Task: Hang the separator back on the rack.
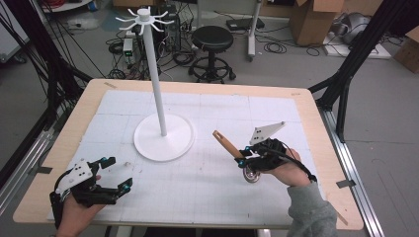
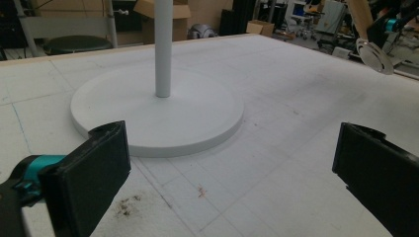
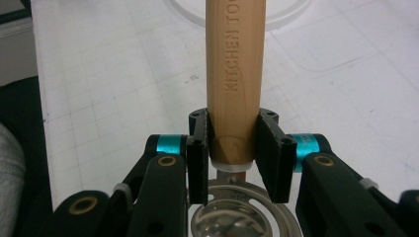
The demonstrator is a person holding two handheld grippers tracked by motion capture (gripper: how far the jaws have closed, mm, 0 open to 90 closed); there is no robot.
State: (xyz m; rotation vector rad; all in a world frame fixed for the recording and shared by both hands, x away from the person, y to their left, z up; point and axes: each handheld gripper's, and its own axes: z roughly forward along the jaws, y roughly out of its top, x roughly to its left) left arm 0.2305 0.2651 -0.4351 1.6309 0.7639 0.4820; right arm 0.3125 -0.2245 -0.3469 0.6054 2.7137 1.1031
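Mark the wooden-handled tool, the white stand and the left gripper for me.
wooden-handled tool (image 3: 233, 74): right gripper view, middle of its wooden handle.
white stand (image 1: 159, 94): high view, on its pole.
left gripper (image 1: 118, 174): high view, midway between its open fingertips.

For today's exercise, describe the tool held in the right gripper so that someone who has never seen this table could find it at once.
Start at the tall white stand with a round base on the white gridded mat. To its right, the right gripper clamps a kitchen tool with a light wooden handle and a round metal wheel head. It is the only wooden item on the mat.
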